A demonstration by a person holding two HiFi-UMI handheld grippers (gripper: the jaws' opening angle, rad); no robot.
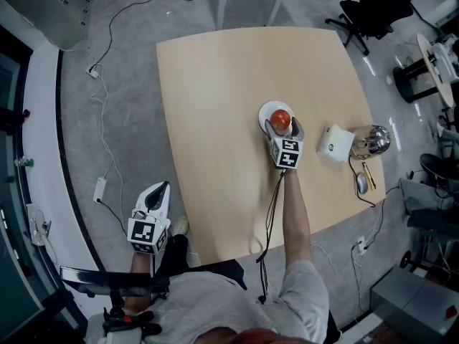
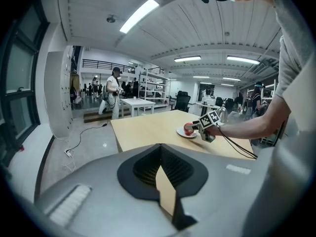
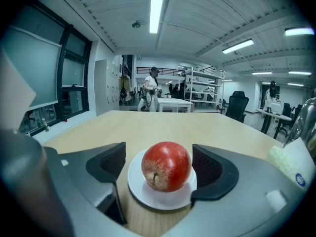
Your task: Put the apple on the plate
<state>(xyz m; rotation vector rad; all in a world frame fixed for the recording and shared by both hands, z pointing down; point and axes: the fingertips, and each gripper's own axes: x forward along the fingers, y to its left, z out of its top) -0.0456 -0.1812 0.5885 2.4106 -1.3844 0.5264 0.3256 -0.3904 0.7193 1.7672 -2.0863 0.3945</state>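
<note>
A: Where's the apple?
B: Mid-frame on the table [image 1: 215, 120], on the plate [image 3: 148, 194]. The apple [image 3: 166, 166] sits between your right gripper's [image 1: 283, 127] parted jaws. Left gripper [image 1: 163, 186], lower left, is closed and empty.
A: Handling?
B: Likely firm, smooth, apt to roll. Pinch its widest middle.

One table [image 1: 215, 84] holds one plate [image 1: 266, 112], and one apple [image 1: 280, 119] sits on that plate. The table also carries one white box [image 1: 334, 143], one glass kettle [image 1: 371, 139], one mouse [image 1: 361, 183] and one thin yellow stick [image 1: 368, 175]. There are two grippers, the left [image 1: 161, 190] and the right [image 1: 282, 127]. Two power strips lie on the floor, one [image 1: 100, 188] near the left gripper and one [image 1: 92, 71] farther away.
</note>
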